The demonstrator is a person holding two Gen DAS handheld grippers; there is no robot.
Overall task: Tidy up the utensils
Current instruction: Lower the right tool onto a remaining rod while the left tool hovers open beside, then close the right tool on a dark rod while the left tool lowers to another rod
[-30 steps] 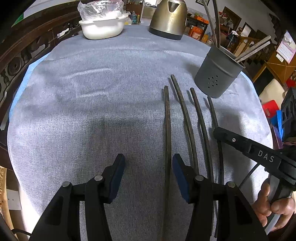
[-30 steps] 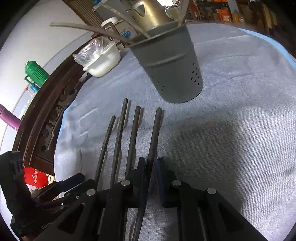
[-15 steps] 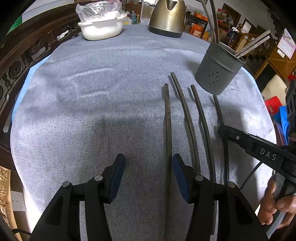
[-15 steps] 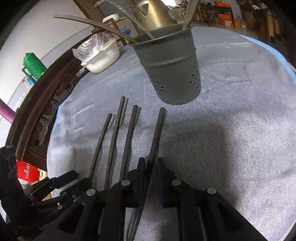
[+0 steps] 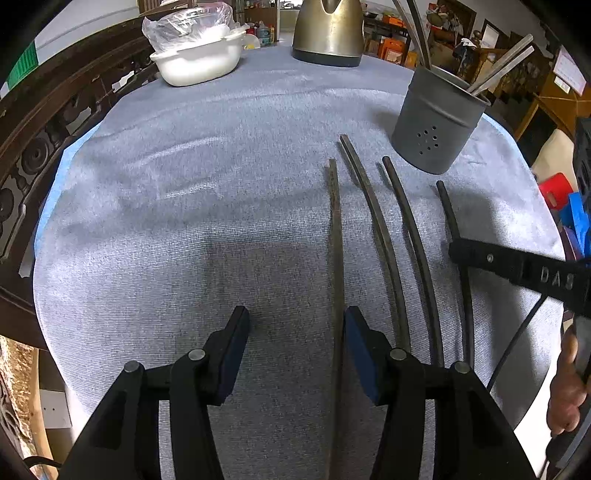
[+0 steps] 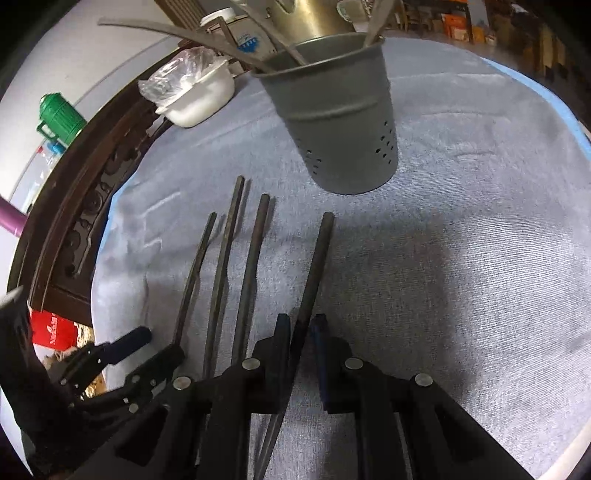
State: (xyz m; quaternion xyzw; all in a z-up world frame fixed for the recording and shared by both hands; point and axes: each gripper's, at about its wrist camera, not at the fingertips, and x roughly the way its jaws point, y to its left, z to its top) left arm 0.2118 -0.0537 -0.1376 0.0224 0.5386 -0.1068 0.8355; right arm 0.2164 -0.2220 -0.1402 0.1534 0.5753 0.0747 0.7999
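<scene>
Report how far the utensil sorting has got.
Done: several utensils already stand in the grey holder. In hand: the right gripper is shut on the rightmost chopstick. Left: three chopsticks lie on the cloth; the left gripper is open beside the leftmost one.

4 dark chopsticks [image 5: 373, 225] on cloth, 1 grey holder [image 5: 437, 122], 1 kettle [image 5: 328, 31], 1 white bowl [image 5: 201, 61], 2 tools [image 5: 295, 332]

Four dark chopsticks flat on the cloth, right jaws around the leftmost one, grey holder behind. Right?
Not the leftmost. The right gripper has its jaws around the rightmost chopstick, the one nearest the grey holder, as the right wrist view shows. The rest stands.
</scene>
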